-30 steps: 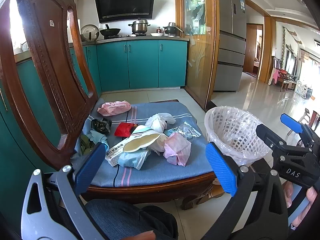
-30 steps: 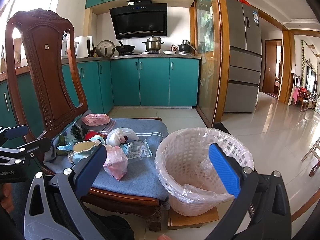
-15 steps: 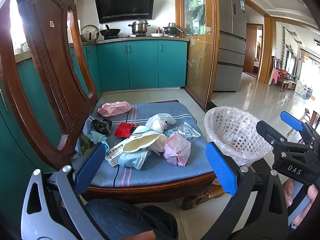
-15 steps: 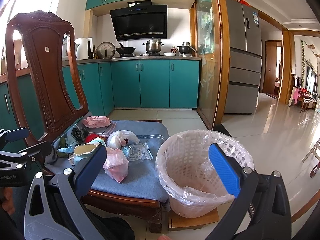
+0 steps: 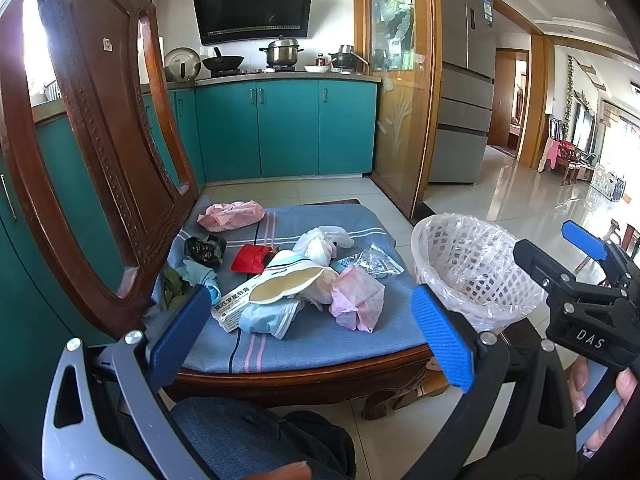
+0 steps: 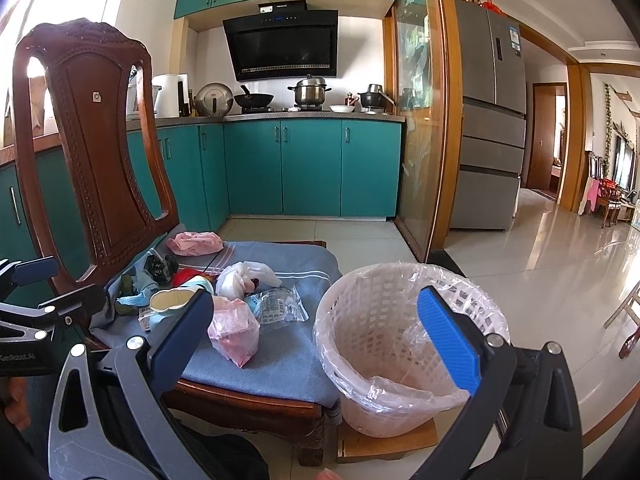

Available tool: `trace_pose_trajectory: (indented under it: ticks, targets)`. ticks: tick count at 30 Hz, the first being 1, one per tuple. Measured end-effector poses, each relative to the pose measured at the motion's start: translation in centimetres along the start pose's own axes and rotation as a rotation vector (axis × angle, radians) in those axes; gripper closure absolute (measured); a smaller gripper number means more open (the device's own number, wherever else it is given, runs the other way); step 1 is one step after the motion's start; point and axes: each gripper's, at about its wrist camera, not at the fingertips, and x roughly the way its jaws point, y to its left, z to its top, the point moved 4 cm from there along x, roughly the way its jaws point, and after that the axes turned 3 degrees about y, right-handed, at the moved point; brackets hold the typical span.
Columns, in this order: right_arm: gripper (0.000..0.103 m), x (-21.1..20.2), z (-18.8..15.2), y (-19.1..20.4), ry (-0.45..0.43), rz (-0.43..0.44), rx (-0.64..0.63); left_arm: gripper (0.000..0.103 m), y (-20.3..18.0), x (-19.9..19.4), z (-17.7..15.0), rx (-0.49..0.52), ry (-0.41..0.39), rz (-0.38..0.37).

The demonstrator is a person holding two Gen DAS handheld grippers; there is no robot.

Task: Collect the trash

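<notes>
The left gripper (image 5: 310, 330) hangs with its jaws spread wide and nothing between them, short of the near edge of the chair (image 5: 96, 128), and the right gripper (image 6: 324, 336) is likewise released and empty, held in front of the basket (image 6: 404, 344). The trash lies in a loose heap on the blue cushion (image 5: 320, 344): a pink bag (image 5: 357, 297) nearest, a white bag (image 5: 320, 244) behind it, a paper box (image 5: 234, 305) under a cup (image 5: 286, 286), a red packet (image 5: 252, 259), a clear wrapper (image 5: 374, 260), and a second pink bag (image 5: 231, 216) at the far back. The lined basket stands on the floor just beside the chair's right side and looks empty, so collecting seems not yet begun; this is the approach. The next move probably calls for lowering one gripper onto the near pink bag, closing on a crumpled fold, then carrying it over the rim. Compared with a second ago, the right gripper has drifted slightly, with the basket sitting a little lower in its view; the trash has not moved
</notes>
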Motion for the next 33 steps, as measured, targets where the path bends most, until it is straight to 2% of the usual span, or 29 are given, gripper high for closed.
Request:
trace_pose_trajectory:
  ticks: [13,17,19,21,23,26,28,30,33]
  targets:
    - [0.003,0.2,0.1,0.1,0.003,0.005,0.001,0.003,0.5,0.6,-0.3,-0.005,0.013,0.007]
    - [0.003,0.8,0.0,0.1,0.016,0.004,-0.003,0.003,1.9,1.3,-0.7,-0.019,0.031,0.046]
    - [0.003,1.5,-0.4,0.2,0.052,0.034,-0.002,0.003,3.1,2.0,-1.3,-0.028,0.053,0.089]
    - [0.003,2.1,-0.9,0.6,0.068,0.051,-0.013,0.003,5.0,3.4,-2.5,-0.05,0.116,0.144]
    - [0.004,2.9,-1.6,1.1,0.093,0.064,-0.031,0.003,6.5,4.5,-3.4,-0.095,0.162,0.149]
    - [0.021,4.8,-2.9,2.2,0.173,0.125,-0.044,0.005,8.5,5.5,-4.3,-0.172,0.191,0.133]
    - [0.032,6.7,-3.8,3.3,0.232,0.17,-0.046,0.01,9.2,6.1,-4.5,-0.192,0.2,0.132]
    - [0.035,8.3,-4.4,4.6,0.271,0.204,-0.051,0.015,9.8,7.0,-4.8,-0.21,0.222,0.127]
    - [0.034,11.5,-5.0,6.6,0.316,0.232,-0.071,0.015,10.2,8.7,-5.2,-0.223,0.257,0.116]
